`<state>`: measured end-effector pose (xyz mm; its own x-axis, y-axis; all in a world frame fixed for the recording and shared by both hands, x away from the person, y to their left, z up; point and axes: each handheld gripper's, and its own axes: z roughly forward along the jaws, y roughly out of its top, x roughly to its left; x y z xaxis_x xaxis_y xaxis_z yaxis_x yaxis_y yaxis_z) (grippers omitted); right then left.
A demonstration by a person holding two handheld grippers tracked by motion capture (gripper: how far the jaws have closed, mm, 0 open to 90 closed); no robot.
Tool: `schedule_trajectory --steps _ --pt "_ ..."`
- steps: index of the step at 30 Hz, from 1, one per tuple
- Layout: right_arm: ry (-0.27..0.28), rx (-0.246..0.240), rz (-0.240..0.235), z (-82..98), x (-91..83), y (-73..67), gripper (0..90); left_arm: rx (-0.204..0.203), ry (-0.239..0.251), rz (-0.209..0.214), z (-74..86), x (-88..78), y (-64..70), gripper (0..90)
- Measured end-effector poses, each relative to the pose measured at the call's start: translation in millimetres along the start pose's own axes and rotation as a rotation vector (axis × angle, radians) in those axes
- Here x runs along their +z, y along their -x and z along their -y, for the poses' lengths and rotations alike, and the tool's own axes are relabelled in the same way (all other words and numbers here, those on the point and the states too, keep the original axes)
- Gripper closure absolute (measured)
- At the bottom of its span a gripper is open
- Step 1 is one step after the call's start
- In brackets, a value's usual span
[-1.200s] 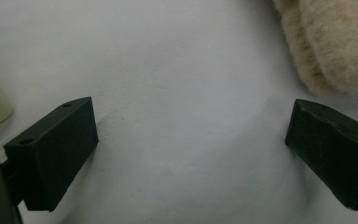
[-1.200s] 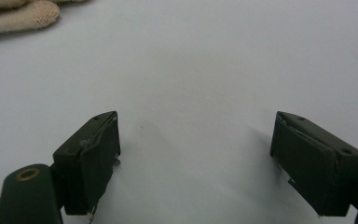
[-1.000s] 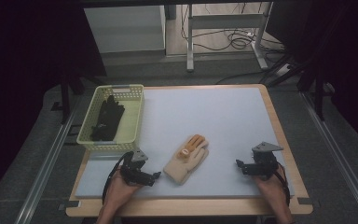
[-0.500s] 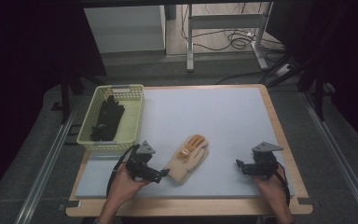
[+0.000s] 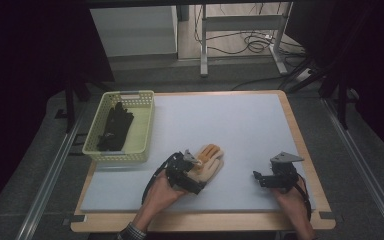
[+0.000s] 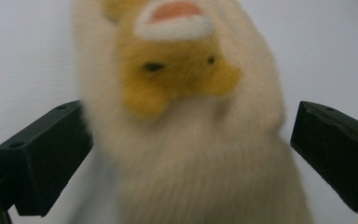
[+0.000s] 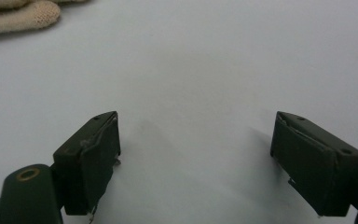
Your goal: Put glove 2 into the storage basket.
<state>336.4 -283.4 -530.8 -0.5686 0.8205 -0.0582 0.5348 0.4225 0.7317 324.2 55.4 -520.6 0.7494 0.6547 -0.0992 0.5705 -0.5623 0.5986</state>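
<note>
Fingers of the left gripper gape — straddling the cream glove.

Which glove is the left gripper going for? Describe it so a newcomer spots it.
On the pale blue mat, look at the near edge, left of centre, beside the yellow-green plastic basket. The cream knitted glove with orange patches lies there, between the open jaws of the left gripper. The black gloves sit inside the basket.

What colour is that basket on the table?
The slotted plastic basket is pale yellow-green, clearest in the high view.
</note>
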Motion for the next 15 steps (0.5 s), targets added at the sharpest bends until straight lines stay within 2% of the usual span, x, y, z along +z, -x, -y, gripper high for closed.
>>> schedule_trajectory --steps 5,7,8,11,12,13,15 --pt "0.000 0.000 -0.001 0.0 0.0 0.0 15.7 0.036 -0.054 -0.063 -7.2 17.9 11.8 3.0" --pt "0.000 0.000 -0.001 0.0 0.0 0.0 15.8 0.032 -0.054 -0.057 -9.1 14.3 12.6 11.3" --pt "-0.001 0.000 -0.001 0.0 0.0 0.0 15.8 0.028 -0.057 -0.054 -9.9 13.6 13.3 18.8" --pt "-0.001 0.000 -0.001 0.0 0.0 0.0 15.8 0.020 -0.071 -0.060 -11.5 11.4 17.3 25.4" --pt "-0.001 0.000 -0.001 0.0 0.0 0.0 15.8 0.020 -0.071 -0.060 -11.5 11.4 17.3 33.3" --pt "0.000 -0.001 0.000 0.0 0.0 -0.1 15.8 0.023 -0.074 -0.057 -12.0 10.3 18.4 33.3" --pt "0.000 -0.001 0.000 0.0 0.0 -0.1 15.8 0.029 -0.073 -0.049 -12.5 8.7 20.1 44.8"
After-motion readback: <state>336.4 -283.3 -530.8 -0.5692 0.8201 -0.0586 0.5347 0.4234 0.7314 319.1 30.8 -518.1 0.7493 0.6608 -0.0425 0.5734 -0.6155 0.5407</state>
